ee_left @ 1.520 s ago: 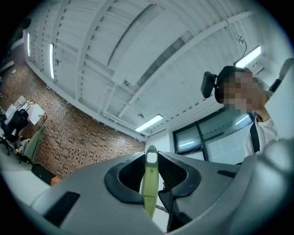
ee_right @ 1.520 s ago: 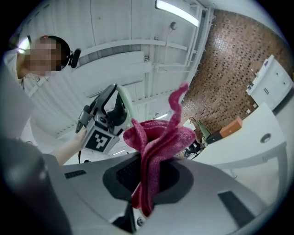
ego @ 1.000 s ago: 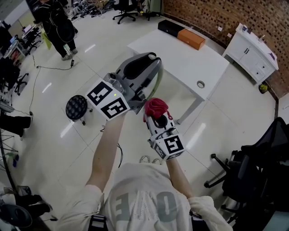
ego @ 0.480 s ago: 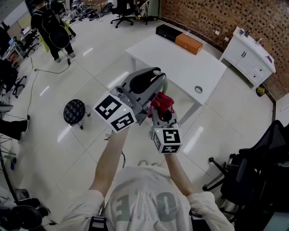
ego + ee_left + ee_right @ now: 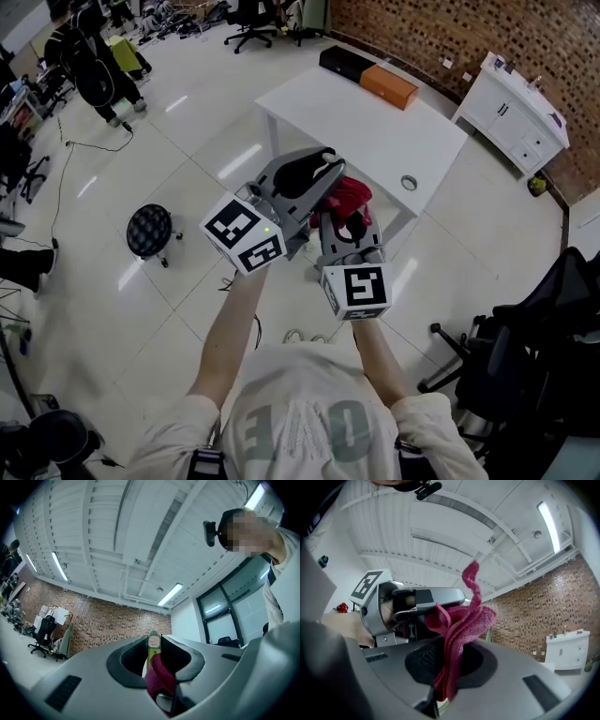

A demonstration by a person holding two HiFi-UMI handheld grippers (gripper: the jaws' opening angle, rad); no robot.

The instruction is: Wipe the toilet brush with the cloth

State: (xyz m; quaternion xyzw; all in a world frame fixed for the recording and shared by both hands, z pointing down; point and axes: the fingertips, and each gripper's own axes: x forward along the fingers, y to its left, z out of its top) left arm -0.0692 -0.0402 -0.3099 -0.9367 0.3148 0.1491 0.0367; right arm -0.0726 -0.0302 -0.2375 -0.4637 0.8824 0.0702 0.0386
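Over white tiles (image 5: 141, 319), left claw (image 5: 323, 173) grips, seemingly, the toilet brush (image 5: 150, 658) (green); right claw (image 5: 452, 660) pinches cloth (image 5: 464, 620).

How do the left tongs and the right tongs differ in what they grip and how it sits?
The left tongs grip a stiff yellow-green toilet brush handle; the right tongs grip a soft red cloth. The handle barely passes the left tongs' tips, while the cloth billows well beyond the right tongs. Both are closed on their load.
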